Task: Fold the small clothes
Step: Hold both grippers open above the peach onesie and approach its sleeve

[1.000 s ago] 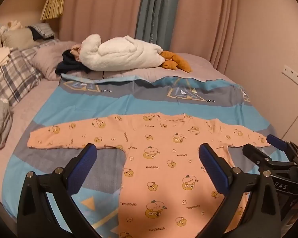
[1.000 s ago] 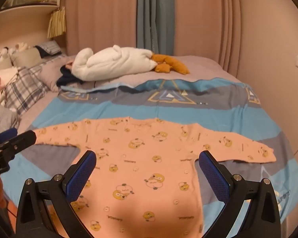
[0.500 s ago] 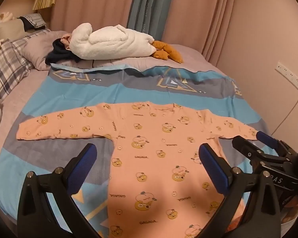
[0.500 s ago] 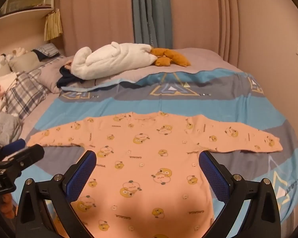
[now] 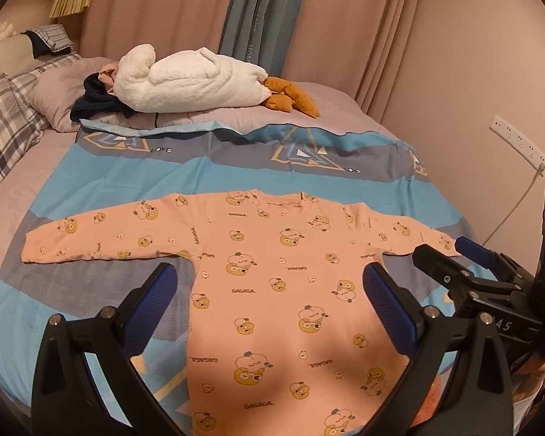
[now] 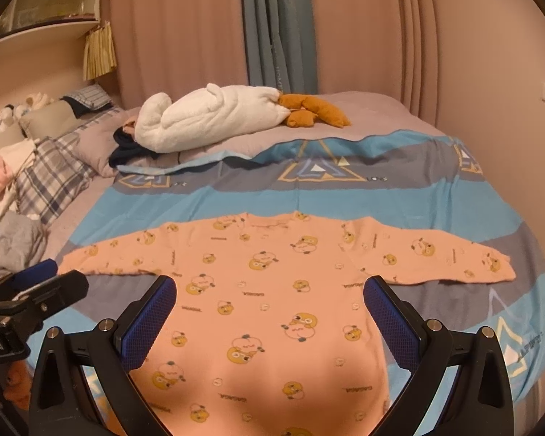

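Garment: the peach shirt lies flat on the blue bedspread, sleeves spread left and right.
Left gripper: jaws wide, empty, over the shirt's near body.
Right gripper: jaws wide, empty, alongside.
Risk: pinching bedspread with the thin fabric, dragging both.
Risk: uneven sleeve grabs could skew the fold.

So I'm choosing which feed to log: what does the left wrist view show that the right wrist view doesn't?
Only the left wrist view shows the cable plugged in at the wall and the right gripper from the side.

Only the right wrist view shows the shelf, the whole right sleeve and the left gripper from the side.

Both show the orange garment spread flat on the blue bedcover, the white plush, and open jaws holding nothing.
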`<control>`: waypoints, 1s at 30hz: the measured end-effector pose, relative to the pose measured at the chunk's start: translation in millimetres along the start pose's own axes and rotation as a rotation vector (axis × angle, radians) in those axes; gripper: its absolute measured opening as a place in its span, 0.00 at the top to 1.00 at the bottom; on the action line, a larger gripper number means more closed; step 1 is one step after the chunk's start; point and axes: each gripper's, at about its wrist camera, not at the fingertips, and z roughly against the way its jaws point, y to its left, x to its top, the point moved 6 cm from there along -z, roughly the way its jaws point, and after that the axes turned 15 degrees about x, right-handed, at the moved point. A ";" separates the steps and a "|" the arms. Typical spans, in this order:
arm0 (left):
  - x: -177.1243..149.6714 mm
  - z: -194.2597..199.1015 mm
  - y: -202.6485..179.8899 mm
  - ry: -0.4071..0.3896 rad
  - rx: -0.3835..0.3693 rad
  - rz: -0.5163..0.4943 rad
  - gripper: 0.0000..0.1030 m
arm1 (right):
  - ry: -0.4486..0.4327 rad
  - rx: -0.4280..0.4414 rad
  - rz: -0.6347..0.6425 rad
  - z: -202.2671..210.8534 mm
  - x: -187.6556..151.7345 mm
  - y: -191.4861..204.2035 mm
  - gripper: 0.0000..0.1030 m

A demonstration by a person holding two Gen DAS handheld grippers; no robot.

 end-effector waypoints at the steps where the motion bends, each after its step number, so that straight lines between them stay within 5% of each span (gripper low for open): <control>1: -1.1 -0.4 0.2 0.004 0.006 -0.006 0.01 | 0.002 0.007 -0.003 -0.5 -0.6 0.6 0.01; 30: -8.6 -23.2 3.5 0.089 0.058 -0.034 0.03 | 0.057 0.057 -0.046 -8.8 -9.2 -1.2 0.01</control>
